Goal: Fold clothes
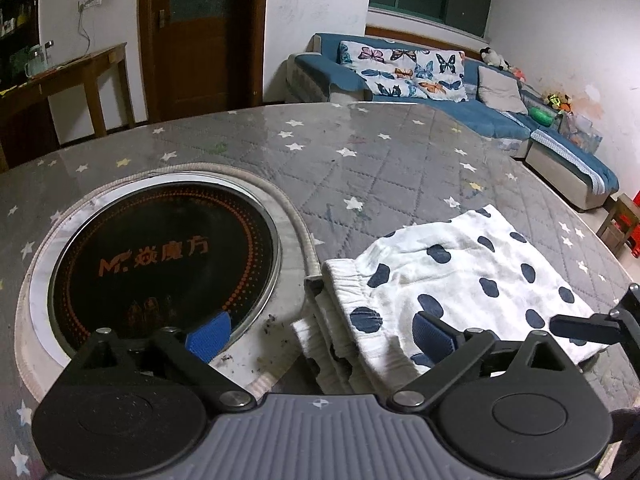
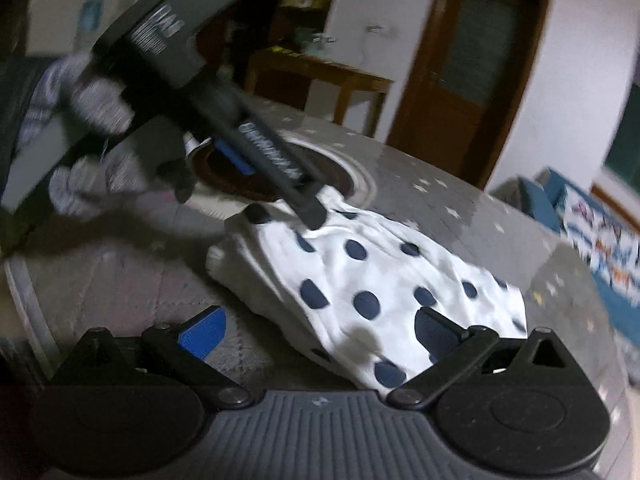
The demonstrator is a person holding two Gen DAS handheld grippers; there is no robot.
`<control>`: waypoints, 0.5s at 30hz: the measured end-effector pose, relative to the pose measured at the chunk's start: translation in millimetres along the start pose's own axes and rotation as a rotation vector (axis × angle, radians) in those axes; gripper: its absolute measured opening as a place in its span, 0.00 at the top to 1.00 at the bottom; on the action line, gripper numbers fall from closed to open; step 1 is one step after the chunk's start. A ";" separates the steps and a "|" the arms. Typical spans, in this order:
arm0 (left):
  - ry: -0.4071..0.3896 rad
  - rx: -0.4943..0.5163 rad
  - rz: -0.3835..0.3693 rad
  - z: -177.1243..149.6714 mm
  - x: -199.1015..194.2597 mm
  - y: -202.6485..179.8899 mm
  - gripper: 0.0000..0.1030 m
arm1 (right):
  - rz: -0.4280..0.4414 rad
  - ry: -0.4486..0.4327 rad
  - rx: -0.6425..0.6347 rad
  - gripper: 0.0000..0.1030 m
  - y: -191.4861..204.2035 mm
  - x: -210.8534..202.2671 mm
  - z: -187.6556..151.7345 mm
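My left tool (image 1: 324, 334) is spread wide and holds nothing. One blue pad (image 1: 210, 334) hangs over the black cooktop (image 1: 164, 264) set in the counter (image 1: 360, 152). The other blue pad rests over the near part of the white shorts with dark blue spots (image 1: 460, 280).

My right tool (image 2: 320, 332) is spread wide too, with nothing in it. Its right pad sits over the shorts and its left pad over bare counter.

The shorts lie toward the right side of the counter, just beside the cooktop ring. They look folded already: I see the elastic waistband (image 1: 348, 280) stacked in layers at the near left end. So I think the folding is almost done, and this step is letting go or tidying. Next I should press the pile flat or square up the edges, gently, so the layers do not slide.

In the right wrist view everything is blurry. The left tool crosses that view and covers the far corner of the shorts, so I cannot tell if it touches the cloth. A gloved hand (image 2: 104, 168) holds it, smeared. The near edge of the shorts is hidden behind both tools.
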State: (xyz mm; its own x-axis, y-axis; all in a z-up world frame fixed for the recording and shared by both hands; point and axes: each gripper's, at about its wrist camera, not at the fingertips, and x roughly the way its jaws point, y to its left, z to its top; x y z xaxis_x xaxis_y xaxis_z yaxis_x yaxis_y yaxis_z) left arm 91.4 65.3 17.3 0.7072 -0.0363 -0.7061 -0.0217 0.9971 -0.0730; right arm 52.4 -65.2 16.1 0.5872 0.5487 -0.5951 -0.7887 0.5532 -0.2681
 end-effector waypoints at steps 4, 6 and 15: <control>0.010 -0.002 0.002 0.2 -1.0 -1.1 0.02 | -0.020 0.017 -0.136 0.07 16.3 5.7 5.2; 0.015 -0.008 0.003 0.2 -0.7 -0.8 0.02 | -0.030 0.021 -0.186 0.08 23.9 9.6 7.7; 0.024 -0.029 -0.014 3.7 -2.3 1.8 0.02 | -0.054 0.033 -0.375 0.20 54.5 24.0 20.2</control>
State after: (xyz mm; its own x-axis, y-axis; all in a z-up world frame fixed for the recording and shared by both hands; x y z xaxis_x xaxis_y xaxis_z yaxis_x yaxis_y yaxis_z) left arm 92.4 67.4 21.4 0.6906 -0.0526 -0.7213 -0.0323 0.9941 -0.1035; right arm 27.2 -9.2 2.5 0.6281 0.5017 -0.5948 -0.7724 0.3091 -0.5549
